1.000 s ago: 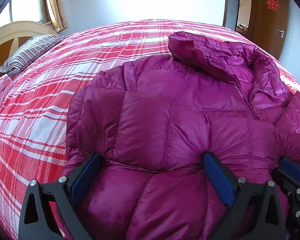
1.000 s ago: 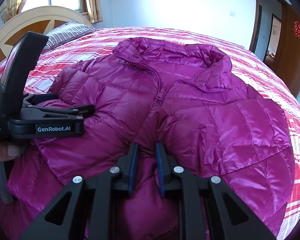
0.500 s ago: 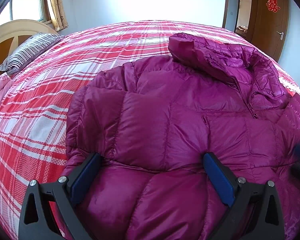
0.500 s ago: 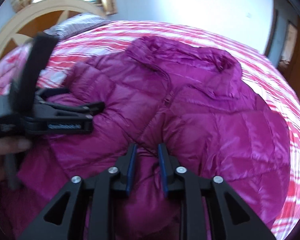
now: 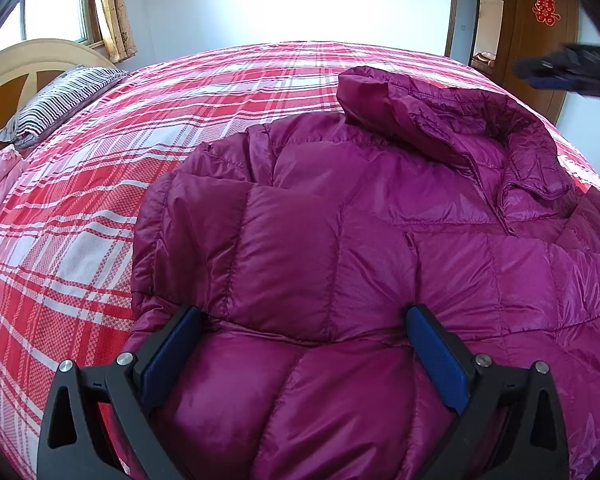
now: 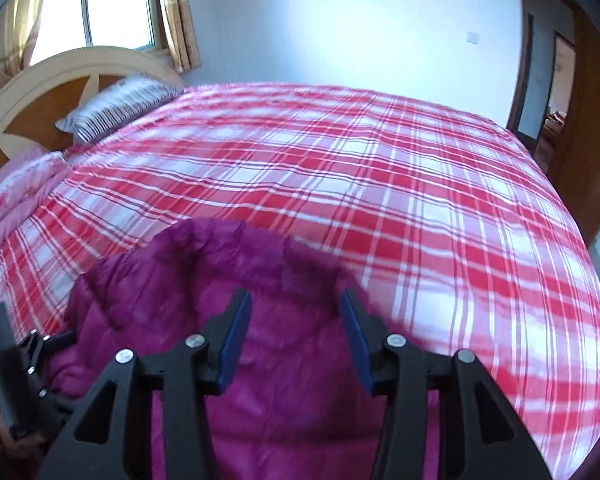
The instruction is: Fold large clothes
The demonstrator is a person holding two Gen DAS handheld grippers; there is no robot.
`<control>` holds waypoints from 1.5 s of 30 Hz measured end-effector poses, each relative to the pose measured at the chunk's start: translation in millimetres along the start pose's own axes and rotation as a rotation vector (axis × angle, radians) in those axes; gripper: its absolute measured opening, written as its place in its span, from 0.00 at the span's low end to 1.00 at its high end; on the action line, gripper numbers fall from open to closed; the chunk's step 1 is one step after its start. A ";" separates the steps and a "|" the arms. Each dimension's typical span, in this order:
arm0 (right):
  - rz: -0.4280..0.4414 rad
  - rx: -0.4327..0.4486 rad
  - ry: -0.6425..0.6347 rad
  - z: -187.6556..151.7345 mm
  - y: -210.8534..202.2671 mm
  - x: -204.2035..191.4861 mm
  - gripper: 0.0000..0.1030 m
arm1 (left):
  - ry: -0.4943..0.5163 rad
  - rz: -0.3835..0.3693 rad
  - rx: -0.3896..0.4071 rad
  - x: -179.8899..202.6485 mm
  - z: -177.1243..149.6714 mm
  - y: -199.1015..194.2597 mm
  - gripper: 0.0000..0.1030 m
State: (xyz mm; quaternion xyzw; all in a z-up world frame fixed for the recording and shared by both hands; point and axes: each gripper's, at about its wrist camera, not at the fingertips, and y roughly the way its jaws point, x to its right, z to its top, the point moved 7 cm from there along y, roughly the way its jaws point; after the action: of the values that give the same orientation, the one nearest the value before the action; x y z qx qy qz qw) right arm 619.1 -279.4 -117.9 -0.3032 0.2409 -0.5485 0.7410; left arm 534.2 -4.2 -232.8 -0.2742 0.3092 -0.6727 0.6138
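Purple down jacket (image 5: 380,248) flat on the plaid bed (image 5: 80,240), collar far — left gripper (image 5: 304,356) spread wide over its near hem, nearer than the raised, unclenched right gripper (image 6: 296,336) — both empty.

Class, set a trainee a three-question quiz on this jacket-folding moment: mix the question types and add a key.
1. True or false: the left gripper is open over the purple down jacket.
2. Which pillow lies by the headboard? A dotted B striped C plain green
3. Fill in: the jacket lies on a red and white ____ bedspread.

Key: 1 true. 2 B, the striped pillow. 3 plaid.
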 end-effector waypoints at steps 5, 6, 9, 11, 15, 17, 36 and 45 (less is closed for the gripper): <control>0.025 -0.108 -0.166 19.4 35.4 -19.6 0.49 | 0.000 -0.001 0.000 -0.3 -0.1 0.0 0.99; 0.027 -0.128 -0.200 22.9 42.7 -23.6 0.49 | 0.000 0.000 0.000 -0.2 -0.2 0.0 0.99; 0.035 -0.214 -0.268 25.0 66.0 -29.3 0.54 | 0.001 0.000 0.001 -0.2 -0.3 0.0 0.99; 0.027 -0.275 -0.343 22.3 82.1 -31.8 0.54 | -0.001 -0.002 0.001 -0.5 -0.3 0.0 0.99; -0.014 -0.390 -0.498 15.5 106.8 -26.8 0.51 | 0.000 0.000 0.002 -0.1 -0.4 0.1 0.99; -0.015 -0.428 -0.531 17.4 112.7 -22.0 0.51 | 0.000 0.000 0.002 -0.2 -0.4 0.2 0.99; -0.464 0.049 -0.919 -86.7 66.4 -62.1 0.13 | 0.004 0.004 0.004 -1.2 0.2 0.1 0.99; -0.469 0.122 -0.875 -107.6 77.4 -64.6 0.13 | -0.067 0.011 0.204 -34.1 82.0 -70.6 0.99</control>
State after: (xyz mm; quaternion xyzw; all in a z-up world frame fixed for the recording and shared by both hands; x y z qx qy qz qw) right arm 578.3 -220.7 -246.9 -0.5071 -0.1998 -0.5348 0.6456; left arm 552.6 27.2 -125.3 -0.2311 0.2199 -0.6876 0.6523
